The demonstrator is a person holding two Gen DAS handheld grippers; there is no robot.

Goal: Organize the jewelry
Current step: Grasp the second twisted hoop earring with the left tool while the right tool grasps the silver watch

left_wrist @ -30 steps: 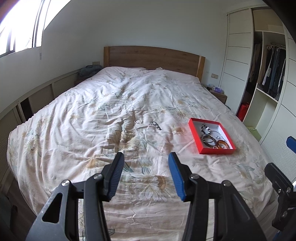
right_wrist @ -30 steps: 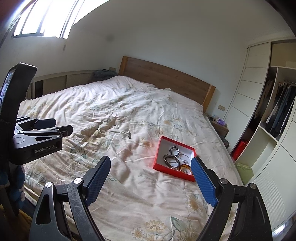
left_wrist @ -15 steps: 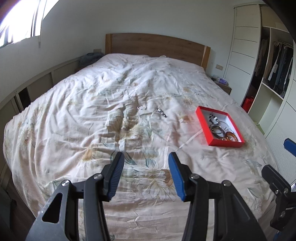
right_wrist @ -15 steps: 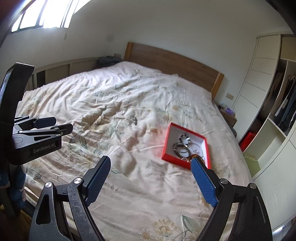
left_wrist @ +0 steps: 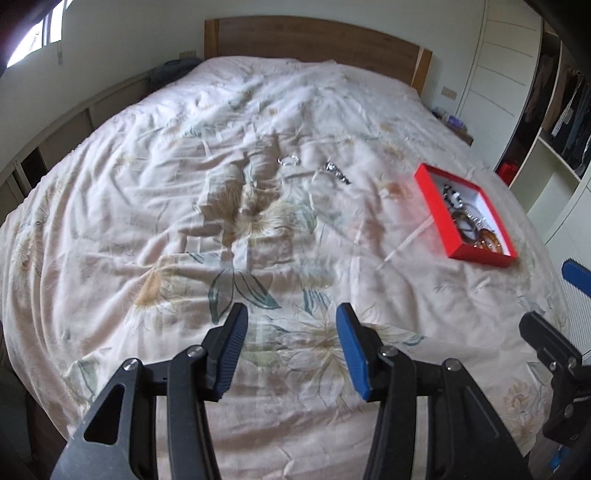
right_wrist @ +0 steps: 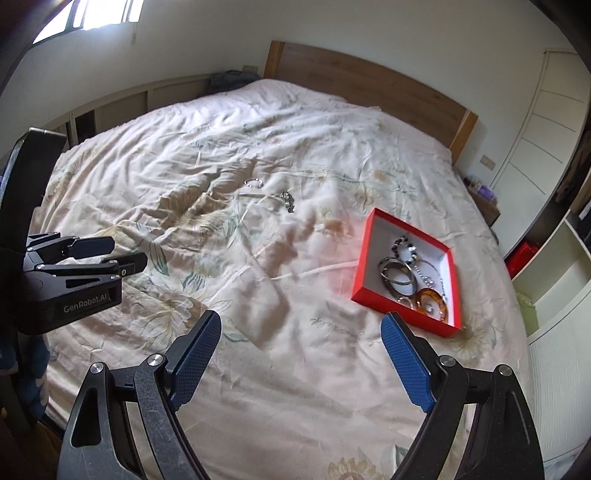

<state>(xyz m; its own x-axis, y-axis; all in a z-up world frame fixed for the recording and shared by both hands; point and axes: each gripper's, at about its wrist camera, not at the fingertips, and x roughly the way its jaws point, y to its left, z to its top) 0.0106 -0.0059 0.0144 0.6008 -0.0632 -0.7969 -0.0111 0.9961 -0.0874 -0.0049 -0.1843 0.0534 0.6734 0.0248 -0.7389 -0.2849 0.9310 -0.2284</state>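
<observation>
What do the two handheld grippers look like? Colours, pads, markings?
Both match: the left gripper and right gripper have black metal scissor-style arms with silver pivot screws and blue ribbed finger pads. From the right wrist view, the left gripper's black body carries white "GenRobot.AI" lettering. No cables or sleeves visible.

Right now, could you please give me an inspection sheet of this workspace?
Surface: bed with a rumpled floral cover.
Job's things: red box on the bed holds bangles, beads and an amber ring; a silver ring and a chain lie loose on the cover, apart from the box.
Clutter: nothing seen.
Grippers: left gripper and right gripper open, empty, above the cover.
Cables: nothing seen.
Surroundings: headboard, wardrobe, window.
</observation>
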